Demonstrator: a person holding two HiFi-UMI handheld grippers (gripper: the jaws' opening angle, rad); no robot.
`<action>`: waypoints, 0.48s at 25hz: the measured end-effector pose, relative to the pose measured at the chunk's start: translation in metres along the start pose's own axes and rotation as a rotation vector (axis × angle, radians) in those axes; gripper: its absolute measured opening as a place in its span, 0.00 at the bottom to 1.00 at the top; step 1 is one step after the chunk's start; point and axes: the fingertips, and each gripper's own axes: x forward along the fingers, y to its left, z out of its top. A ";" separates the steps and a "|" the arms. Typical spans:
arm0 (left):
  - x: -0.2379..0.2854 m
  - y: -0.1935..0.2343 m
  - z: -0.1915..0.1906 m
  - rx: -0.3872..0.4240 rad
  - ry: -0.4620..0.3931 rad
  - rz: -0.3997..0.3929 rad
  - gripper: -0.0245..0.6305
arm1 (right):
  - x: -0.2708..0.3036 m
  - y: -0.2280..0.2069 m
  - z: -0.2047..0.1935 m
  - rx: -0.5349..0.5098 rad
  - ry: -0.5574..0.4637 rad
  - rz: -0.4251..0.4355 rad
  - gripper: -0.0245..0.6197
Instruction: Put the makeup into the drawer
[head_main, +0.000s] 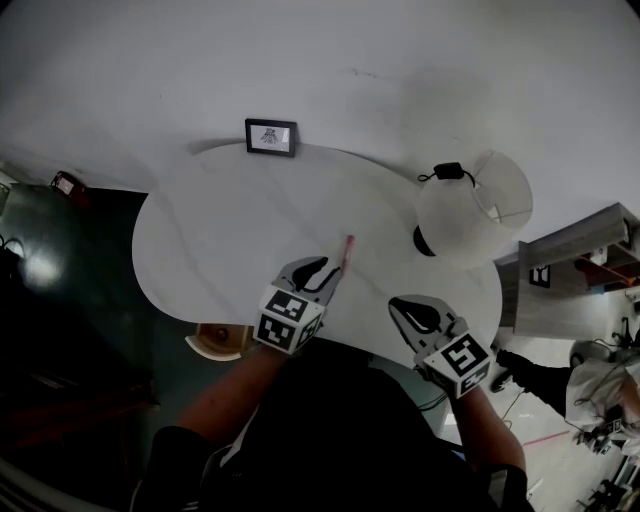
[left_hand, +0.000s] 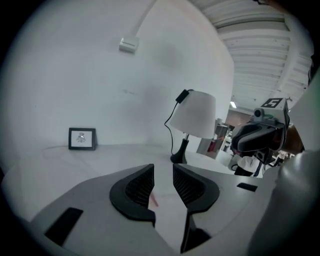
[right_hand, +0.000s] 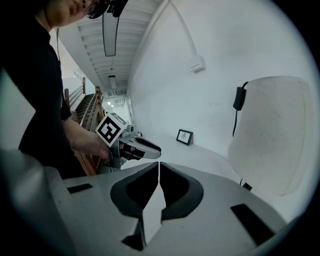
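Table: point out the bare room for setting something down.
Free: the wide left half of the table, between picture frame and left gripper; also the far strip between frame and lamp. Crowded: near right, around the pink makeup stick, right gripper and lamp base.

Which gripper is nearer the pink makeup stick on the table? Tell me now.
Left. The left gripper is right at the pink makeup stick, jaws apart, not gripping it. The right gripper, shut and empty, is off to the stick's right, closer to the person.
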 end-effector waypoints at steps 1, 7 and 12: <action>0.007 0.001 -0.002 -0.004 0.018 -0.001 0.24 | -0.001 -0.004 -0.003 0.006 0.003 0.001 0.07; 0.051 0.007 -0.018 -0.022 0.102 0.021 0.35 | 0.000 -0.016 -0.023 0.039 0.038 0.031 0.07; 0.085 0.018 -0.046 -0.028 0.204 0.052 0.39 | 0.000 -0.022 -0.032 0.072 0.050 0.037 0.07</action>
